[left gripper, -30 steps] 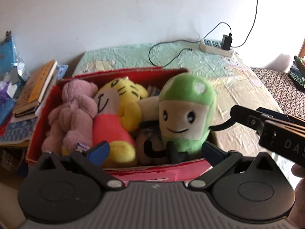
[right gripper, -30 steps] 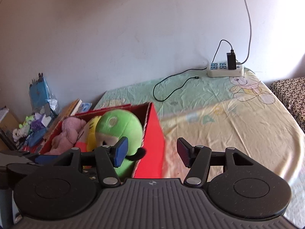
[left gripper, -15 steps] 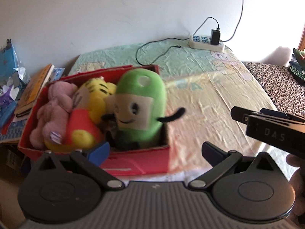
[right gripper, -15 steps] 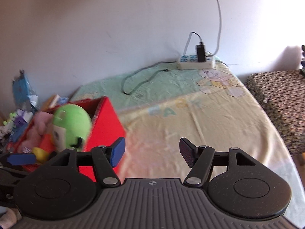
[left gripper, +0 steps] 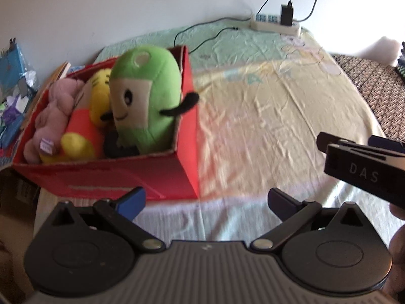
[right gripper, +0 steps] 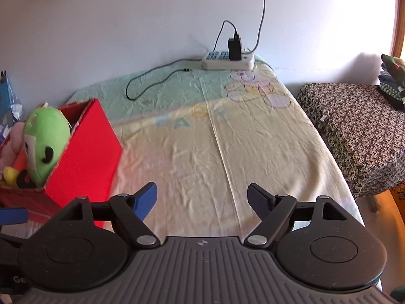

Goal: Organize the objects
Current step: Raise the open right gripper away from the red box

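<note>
A red cardboard box stands on the left side of the bed. Inside it a green plush stands upright at the right end, beside a yellow and orange plush and a pink plush. My left gripper is open in front of the box's right corner, nothing between its fingers. My right gripper hangs over bare sheet to the right of the box; its jaws are opening and hold nothing. Its side also shows at the left wrist view's right edge.
The yellow-green bed sheet stretches right of the box. A power strip with a charger and a black cable lies at the far edge by the wall. A patterned seat stands on the right. Books and clutter sit left of the box.
Both grippers have drawn back and to the right, away from the box, so the box has slid left in both views. The right gripper's jaws have widened. The green plush stays in the box.
</note>
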Tool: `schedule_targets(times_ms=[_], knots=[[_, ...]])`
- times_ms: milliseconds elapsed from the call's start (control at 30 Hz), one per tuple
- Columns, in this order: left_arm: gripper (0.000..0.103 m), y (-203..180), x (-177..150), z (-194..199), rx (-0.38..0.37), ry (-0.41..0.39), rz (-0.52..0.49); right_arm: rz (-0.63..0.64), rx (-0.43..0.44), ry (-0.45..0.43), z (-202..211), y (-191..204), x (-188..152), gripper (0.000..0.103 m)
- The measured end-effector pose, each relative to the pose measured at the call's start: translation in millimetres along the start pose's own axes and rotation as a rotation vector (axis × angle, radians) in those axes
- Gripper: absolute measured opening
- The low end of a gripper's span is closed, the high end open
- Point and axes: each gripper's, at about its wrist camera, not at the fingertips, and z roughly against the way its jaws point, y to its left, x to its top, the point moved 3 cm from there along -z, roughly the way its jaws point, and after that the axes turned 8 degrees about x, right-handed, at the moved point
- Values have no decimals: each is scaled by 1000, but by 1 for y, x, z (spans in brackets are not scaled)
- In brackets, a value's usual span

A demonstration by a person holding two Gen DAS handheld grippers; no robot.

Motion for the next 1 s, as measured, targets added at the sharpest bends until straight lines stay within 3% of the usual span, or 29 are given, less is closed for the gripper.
schedule_targets(times_ms=[233,467,800,1000], knots=[[102,-8,-13,-12,6,72,-12,-23,-17,83,-12,-11,-15,82],[102,-16,-22,-22,-52,122,-59,-51,-63,147,-18,-16,-23,82],[102,-12,-14,-16,-129,61,-176,-61,-119,157,-14,0,-22,82],[102,10,-10,-20,-151,61,-187,-56,-129,165,-17,23,-20,82]])
